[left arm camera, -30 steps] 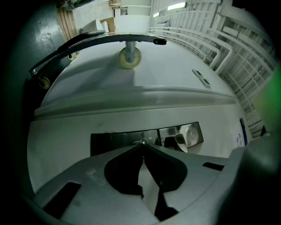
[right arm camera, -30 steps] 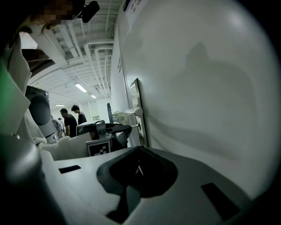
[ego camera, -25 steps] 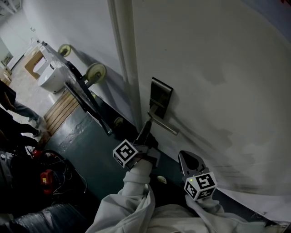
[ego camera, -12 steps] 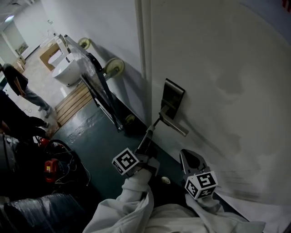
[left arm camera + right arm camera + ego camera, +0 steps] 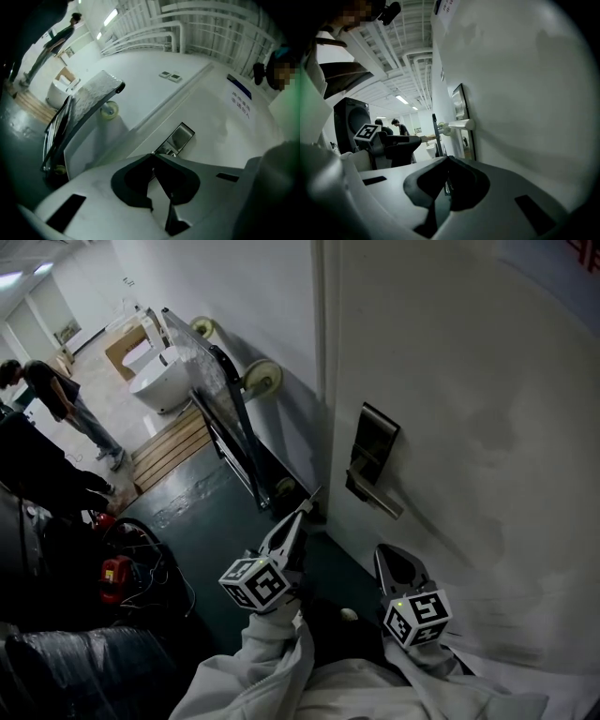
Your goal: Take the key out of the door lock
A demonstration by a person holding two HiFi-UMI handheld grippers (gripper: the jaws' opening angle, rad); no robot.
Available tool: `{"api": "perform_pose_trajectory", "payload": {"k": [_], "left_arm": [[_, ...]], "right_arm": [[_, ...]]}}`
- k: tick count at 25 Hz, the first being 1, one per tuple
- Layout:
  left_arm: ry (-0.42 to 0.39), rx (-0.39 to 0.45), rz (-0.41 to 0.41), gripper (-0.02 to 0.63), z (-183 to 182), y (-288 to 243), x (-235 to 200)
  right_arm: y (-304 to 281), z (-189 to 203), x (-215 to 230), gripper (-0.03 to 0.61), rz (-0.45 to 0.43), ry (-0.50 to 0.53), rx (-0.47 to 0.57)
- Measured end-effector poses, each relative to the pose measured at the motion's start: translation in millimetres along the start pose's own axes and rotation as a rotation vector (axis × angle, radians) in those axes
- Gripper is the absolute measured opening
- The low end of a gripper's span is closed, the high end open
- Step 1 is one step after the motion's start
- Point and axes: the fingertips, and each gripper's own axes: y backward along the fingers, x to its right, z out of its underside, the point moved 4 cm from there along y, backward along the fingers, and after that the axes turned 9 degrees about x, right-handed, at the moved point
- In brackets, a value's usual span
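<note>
Head view first: the left gripper [image 5: 302, 517] has its fingers pinched together on a thin sliver at their very tips. I read that sliver as the key [image 5: 315, 492], just clear of the lock [image 5: 377, 444] beyond them. The right gripper [image 5: 392, 563], fingers together and empty, hangs near the door [image 5: 487, 427]. The danger now is that so shallow a pinch (barely a nip) lets the key twist out and drop to the floor [image 5: 211, 521], or a careless swing knocks it on the handle [image 5: 380, 501].
</note>
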Motion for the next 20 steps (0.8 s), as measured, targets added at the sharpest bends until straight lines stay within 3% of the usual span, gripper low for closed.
{"api": "perform_pose_trajectory", "payload": {"k": [4, 20], "left_arm": [[-0.173, -0.009, 0.028, 0.023, -10.7, 6.7, 10.2], [-0.657, -0.042, 0.029, 0.023, -33.8, 33.9, 29.0]], "right_arm": [[-1.7, -3.2, -2.2, 0.052, -0.006, 0.002, 0.008], [-5.7, -11.0, 3.3, 0.051, 0.006, 0.003, 0.054]]}}
